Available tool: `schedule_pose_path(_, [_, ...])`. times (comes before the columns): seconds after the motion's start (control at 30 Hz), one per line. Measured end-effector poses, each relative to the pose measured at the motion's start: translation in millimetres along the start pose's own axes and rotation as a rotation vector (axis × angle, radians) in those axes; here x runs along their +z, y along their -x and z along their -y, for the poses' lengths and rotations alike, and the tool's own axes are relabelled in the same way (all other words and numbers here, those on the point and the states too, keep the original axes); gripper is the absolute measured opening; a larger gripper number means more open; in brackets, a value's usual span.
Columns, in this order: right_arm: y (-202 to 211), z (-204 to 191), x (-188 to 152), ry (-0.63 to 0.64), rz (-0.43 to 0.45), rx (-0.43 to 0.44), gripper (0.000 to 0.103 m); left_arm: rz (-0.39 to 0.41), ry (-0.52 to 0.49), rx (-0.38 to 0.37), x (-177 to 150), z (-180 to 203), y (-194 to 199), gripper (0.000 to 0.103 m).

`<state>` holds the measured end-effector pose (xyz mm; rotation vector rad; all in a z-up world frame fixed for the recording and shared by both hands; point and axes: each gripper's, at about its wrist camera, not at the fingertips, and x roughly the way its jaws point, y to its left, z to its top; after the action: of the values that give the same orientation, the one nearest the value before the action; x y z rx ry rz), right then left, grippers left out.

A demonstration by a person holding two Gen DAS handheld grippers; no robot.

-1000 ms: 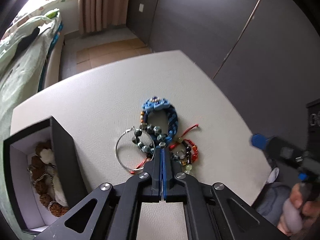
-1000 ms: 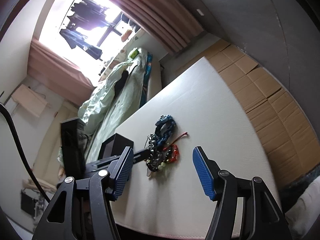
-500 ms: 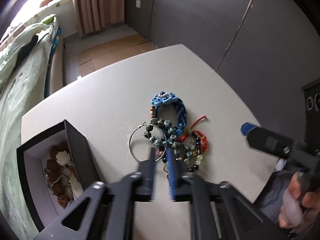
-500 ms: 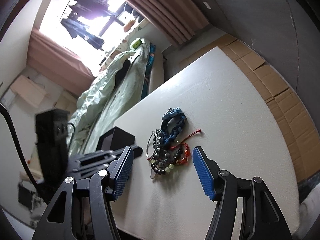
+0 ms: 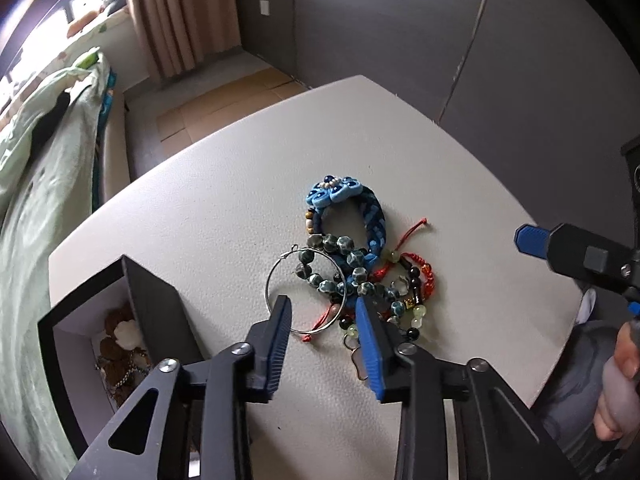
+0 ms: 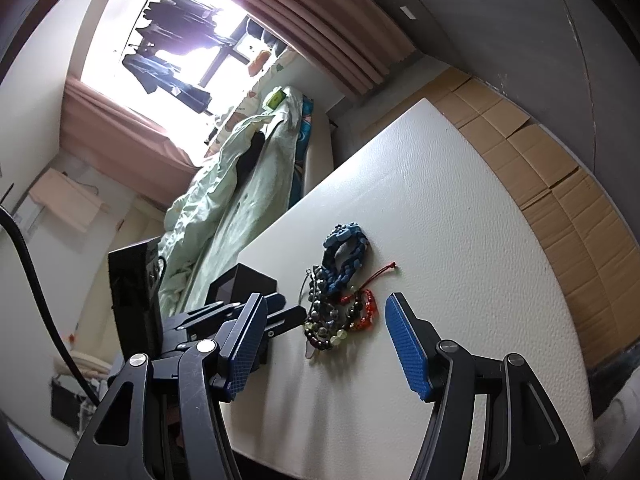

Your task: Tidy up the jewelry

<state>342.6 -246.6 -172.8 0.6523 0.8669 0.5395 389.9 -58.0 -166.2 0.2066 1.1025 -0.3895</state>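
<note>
The left gripper [image 5: 322,316], a black two-finger tool with ribbed blue pads, hangs with its jaws spread wide and empty above the near end of a tangle of jewelry on the white textured tabletop [image 5: 224,184]. Between and just ahead of its fingertips lie a thin silver wire hoop [image 5: 276,280] and a strand of mottled grey-green stone beads [image 5: 344,268]; whether either fingertip touches them cannot be told. Beyond those, farther from the tips, sits a braided blue fabric bracelet with a flower knot [image 5: 344,200], and off to the right of the tips a red cord bracelet with orange and dark beads [image 5: 420,276]. To the left of the left gripper stands an open black box with a pale lining [image 5: 80,320], brown beaded pieces lying inside.

The right gripper [image 6: 324,308] is likewise wide apart and grips nothing, held low over the table's near side with the same jewelry pile [image 6: 340,280] just ahead between its blue pads.
</note>
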Motion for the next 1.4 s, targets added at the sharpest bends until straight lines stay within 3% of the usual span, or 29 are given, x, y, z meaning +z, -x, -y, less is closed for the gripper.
schedule_pose_path(0.1, [-0.1, 0.5, 0.2, 0.001, -0.001, 0.004, 0.063, -0.018, 0.000, 0.003, 1.6, -0.2, -9.3, 0.018])
schedule_pose_path(0.2, [-0.4, -0.3, 0.1, 0.005, -0.003, 0.005, 0.063, -0.023, -0.010, -0.009, 3.1, 3.0, -14.2, 0.018])
schedule_pose_path(0.3, [-2.8, -0.3, 0.3, 0.010, -0.010, 0.004, 0.063, -0.016, -0.002, -0.037, 3.4, 3.2, -14.4, 0.010])
schedule_pose_path(0.87, [-42.4, -12.8, 7.9, 0.067, -0.101, -0.051, 0.063, 0.089, 0.088, -0.110, 6.6, -10.9, 33.7, 0.010])
schedule_pose_path(1.0, [-48.1, -11.5, 9.8, 0.049, -0.116, -0.019, 0.058, 0.106, 0.101, -0.130, 6.5, -14.2, 41.6, 0.010])
schedule_pose_path(1.4, [-73.6, -20.1, 10.9, 0.115, -0.172, -0.112, 0.054, 0.141, 0.151, -0.175, 7.0, -27.9, 65.4, 0.010])
